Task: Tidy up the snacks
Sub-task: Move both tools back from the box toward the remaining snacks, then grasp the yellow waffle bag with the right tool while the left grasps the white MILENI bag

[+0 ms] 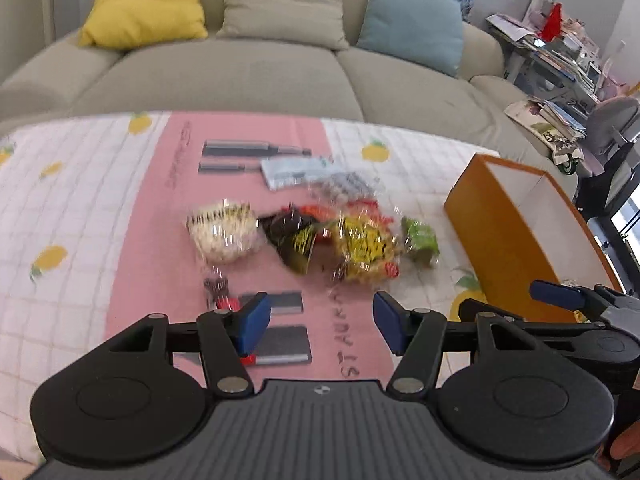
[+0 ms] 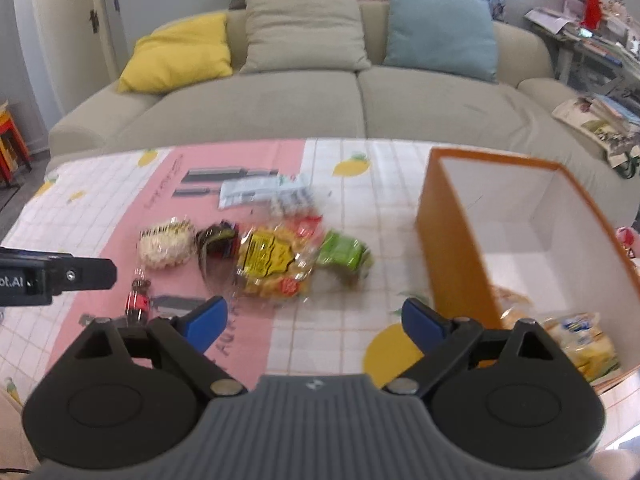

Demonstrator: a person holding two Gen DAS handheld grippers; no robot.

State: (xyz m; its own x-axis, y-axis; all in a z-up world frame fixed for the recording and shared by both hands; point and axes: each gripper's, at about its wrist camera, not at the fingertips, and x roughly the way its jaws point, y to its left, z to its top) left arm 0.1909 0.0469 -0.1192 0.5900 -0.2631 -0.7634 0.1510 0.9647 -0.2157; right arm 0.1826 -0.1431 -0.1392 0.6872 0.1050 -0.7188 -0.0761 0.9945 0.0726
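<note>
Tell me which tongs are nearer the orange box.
Right. The right tongs hang open right beside the orange box; the left tongs hang open farther off, before the snack pile.

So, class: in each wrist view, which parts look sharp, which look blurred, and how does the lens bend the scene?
Left wrist view: the left gripper is sharp, the snack pile smeared with glinting wrappers, the table edge bowed. Right wrist view: the right gripper is crisp, the snacks softly blurred, the orange box stretched.

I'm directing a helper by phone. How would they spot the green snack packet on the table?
Find the orange box on the table's right side. The snack pile lies left of it, and the green packet is the pile's nearest piece to the box, beside the yellow bag. It is the only green one.
</note>
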